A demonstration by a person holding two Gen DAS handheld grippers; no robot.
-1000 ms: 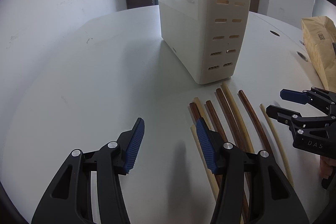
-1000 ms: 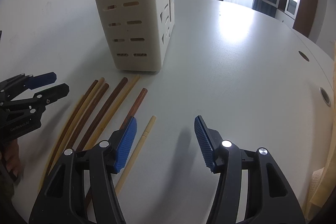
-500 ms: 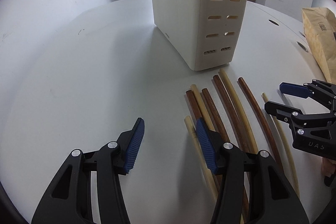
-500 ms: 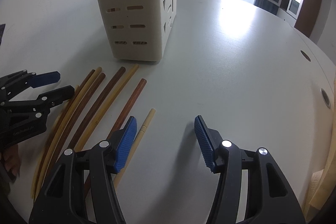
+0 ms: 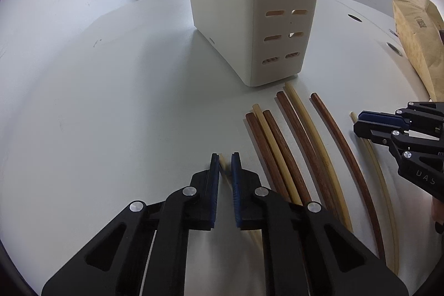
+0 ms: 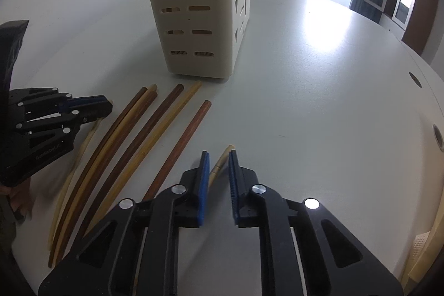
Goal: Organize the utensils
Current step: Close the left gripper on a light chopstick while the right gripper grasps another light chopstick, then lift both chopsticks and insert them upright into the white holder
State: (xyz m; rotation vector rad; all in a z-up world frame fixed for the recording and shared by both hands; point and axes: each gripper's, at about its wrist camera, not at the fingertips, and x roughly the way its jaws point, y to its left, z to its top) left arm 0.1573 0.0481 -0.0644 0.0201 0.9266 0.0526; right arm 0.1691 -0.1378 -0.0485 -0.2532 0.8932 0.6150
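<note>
So both claws, left (image 5: 224,158) and right (image 6: 218,157), pinch a pale chopstick (image 5: 222,159) each, probably headed for the holder (image 5: 258,13) mid-desk.

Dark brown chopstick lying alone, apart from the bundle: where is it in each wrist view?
Left wrist view: right of centre, dark brown chopstick curving toward the lower right.
Right wrist view: left of centre, dark brown chopstick slanting up and right.
Shared landmark: white utensil holder, just beyond the chopsticks' far ends.
</note>
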